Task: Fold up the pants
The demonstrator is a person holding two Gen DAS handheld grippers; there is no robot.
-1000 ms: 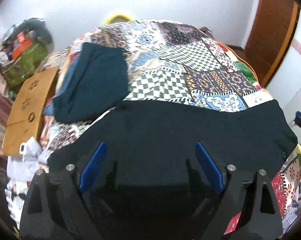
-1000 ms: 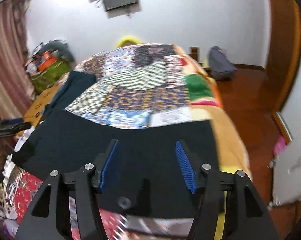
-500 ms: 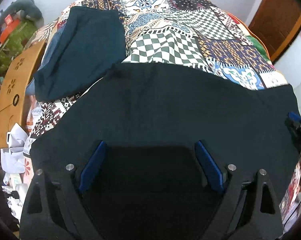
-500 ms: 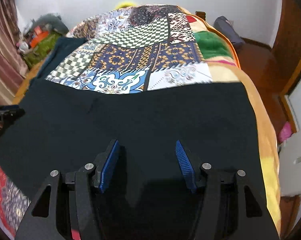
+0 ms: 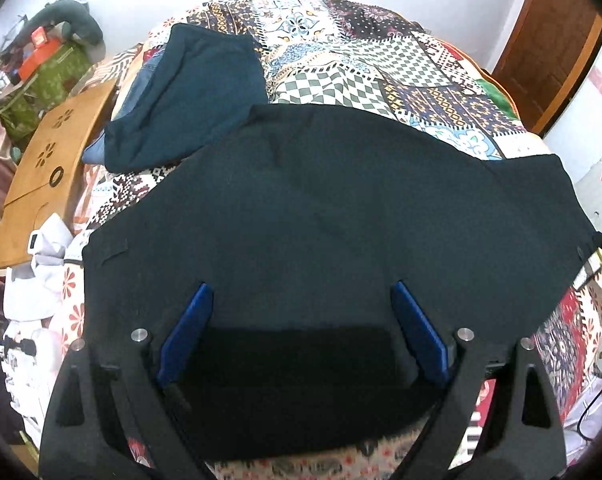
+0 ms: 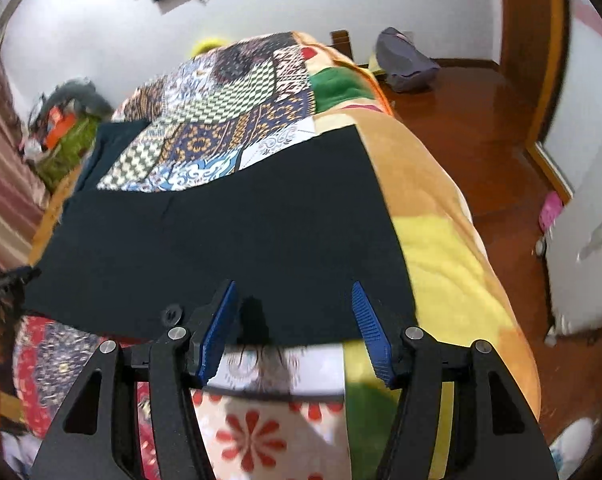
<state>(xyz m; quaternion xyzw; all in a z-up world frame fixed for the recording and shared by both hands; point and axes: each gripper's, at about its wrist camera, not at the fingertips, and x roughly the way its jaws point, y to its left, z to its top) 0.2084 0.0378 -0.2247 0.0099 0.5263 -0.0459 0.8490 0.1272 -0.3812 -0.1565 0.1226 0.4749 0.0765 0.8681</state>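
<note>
Dark navy pants (image 5: 321,216) lie flat across the near part of a bed with a patchwork cover (image 5: 341,64). In the right wrist view the pants (image 6: 229,240) span the bed's width, with a button near the front hem. My left gripper (image 5: 301,320) is open and empty, hovering over the pants' near edge. My right gripper (image 6: 295,320) is open and empty, just above the near hem at the right end of the pants. The other gripper's tip shows at the left edge of the right wrist view (image 6: 5,284).
A folded teal garment (image 5: 193,96) lies on the bed's far left. A wooden board (image 5: 49,172) and white clothes (image 5: 41,272) sit left of the bed. A green bag (image 6: 67,140) stands by the wall. Wooden floor (image 6: 481,128) with a grey bag (image 6: 405,60) lies right.
Both grippers dipped close over the pants half a second ago and have since pulled back and up. The right gripper now sits at the pants' near hem. Both stay open.
</note>
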